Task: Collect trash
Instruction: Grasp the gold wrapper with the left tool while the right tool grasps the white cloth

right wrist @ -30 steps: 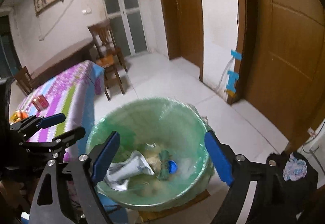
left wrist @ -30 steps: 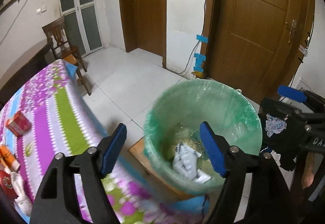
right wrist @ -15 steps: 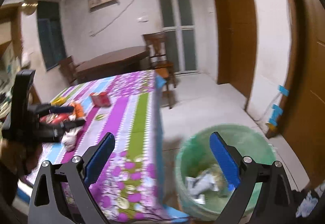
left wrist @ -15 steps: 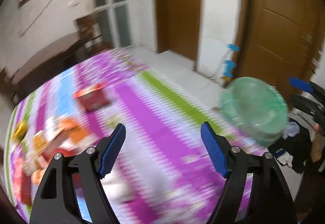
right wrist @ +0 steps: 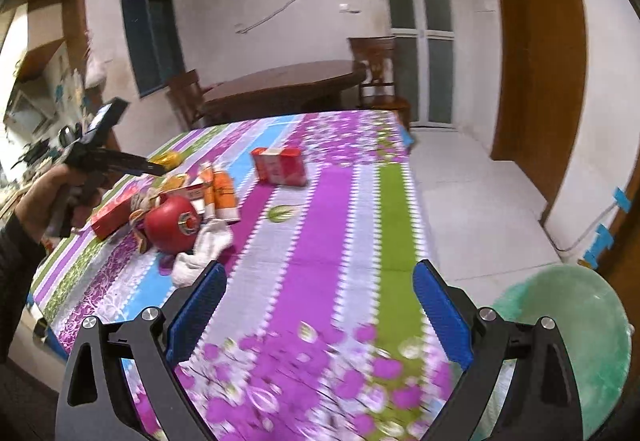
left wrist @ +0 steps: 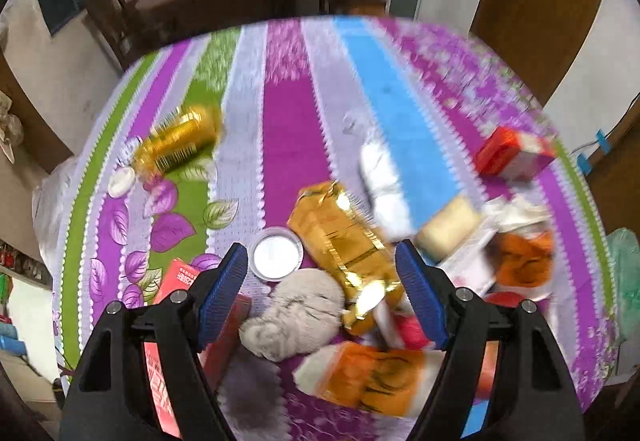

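Note:
My left gripper [left wrist: 320, 277] hangs open over a heap of trash on the striped floral tablecloth [left wrist: 280, 113]. Between and just beyond its fingers lie a crumpled grey tissue [left wrist: 296, 311], a gold foil wrapper [left wrist: 340, 237] and a white round lid [left wrist: 276, 255]. An orange packet [left wrist: 376, 377] lies nearer the camera. My right gripper [right wrist: 318, 281] is open and empty above the table's near edge. In the right wrist view a hand at the left holds the left gripper [right wrist: 158, 169] over the heap. The green-lined bin [right wrist: 580, 321] stands at the lower right.
A gold bottle [left wrist: 176, 145], white tissue [left wrist: 384, 181], a red box [left wrist: 512, 157] and a beige block [left wrist: 448, 229] lie further out. A red round pouch [right wrist: 172, 219] sits in the heap. Wooden chairs [right wrist: 380, 73] and a dark table [right wrist: 280, 81] stand behind.
Both grippers swung away from above the green bin toward the table. The left now looks down on the trash heap; the bin has slid to the right view's lower right corner.

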### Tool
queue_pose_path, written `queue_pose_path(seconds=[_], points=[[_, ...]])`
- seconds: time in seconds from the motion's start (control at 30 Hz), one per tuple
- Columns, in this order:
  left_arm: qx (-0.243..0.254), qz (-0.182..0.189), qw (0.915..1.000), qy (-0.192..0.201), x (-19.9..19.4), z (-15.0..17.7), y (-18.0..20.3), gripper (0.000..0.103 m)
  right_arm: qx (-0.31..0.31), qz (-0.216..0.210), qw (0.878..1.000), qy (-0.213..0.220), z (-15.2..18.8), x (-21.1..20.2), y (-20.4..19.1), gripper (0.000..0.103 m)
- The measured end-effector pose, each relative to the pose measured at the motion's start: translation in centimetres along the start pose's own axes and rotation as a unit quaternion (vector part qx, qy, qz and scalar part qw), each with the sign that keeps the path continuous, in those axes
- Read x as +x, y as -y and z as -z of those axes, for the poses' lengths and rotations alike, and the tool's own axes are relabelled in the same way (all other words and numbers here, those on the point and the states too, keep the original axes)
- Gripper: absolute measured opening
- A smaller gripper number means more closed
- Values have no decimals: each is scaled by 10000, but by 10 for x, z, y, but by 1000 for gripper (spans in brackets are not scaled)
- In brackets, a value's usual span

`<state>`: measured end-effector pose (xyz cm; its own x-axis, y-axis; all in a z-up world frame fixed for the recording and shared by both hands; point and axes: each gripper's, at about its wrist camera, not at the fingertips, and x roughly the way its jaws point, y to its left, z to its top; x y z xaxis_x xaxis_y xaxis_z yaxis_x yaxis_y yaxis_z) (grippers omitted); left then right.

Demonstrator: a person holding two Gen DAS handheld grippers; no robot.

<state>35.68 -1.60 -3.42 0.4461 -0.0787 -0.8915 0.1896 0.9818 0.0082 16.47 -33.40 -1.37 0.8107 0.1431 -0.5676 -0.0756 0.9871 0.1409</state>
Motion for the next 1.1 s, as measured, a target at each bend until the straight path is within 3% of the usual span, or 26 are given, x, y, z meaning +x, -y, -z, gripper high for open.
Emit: queue_pose_path(seconds=[0.37, 0.4, 0.6, 0.83, 0.93, 1.1], points=[[217, -370, 9985, -339, 52, -15, 8, 71, -314, -543, 9975, -334, -14, 62, -58, 94], [143, -273, 9991, -299, 52, -14, 7, 57, -342, -644, 9967, -370, -14, 66, -64, 94], [55, -275, 9994, 199, 35, -3, 8, 31, -352, -1029, 9925, -557, -11, 78, -81, 94], [-170, -38, 9951, 978, -9, 6, 0, 26, -285, -1209, 9869, -1029, -9, 110, -97, 87], [-226, 62, 9922, 1223, -28, 17, -2, 26, -477, -1094, 9854, -1217, -5, 127, -113, 81], [-247, 273, 9882, 1487, -51, 32, -6, 26, -775, -745, 9834, -1462, 7, 147, -129, 51]])
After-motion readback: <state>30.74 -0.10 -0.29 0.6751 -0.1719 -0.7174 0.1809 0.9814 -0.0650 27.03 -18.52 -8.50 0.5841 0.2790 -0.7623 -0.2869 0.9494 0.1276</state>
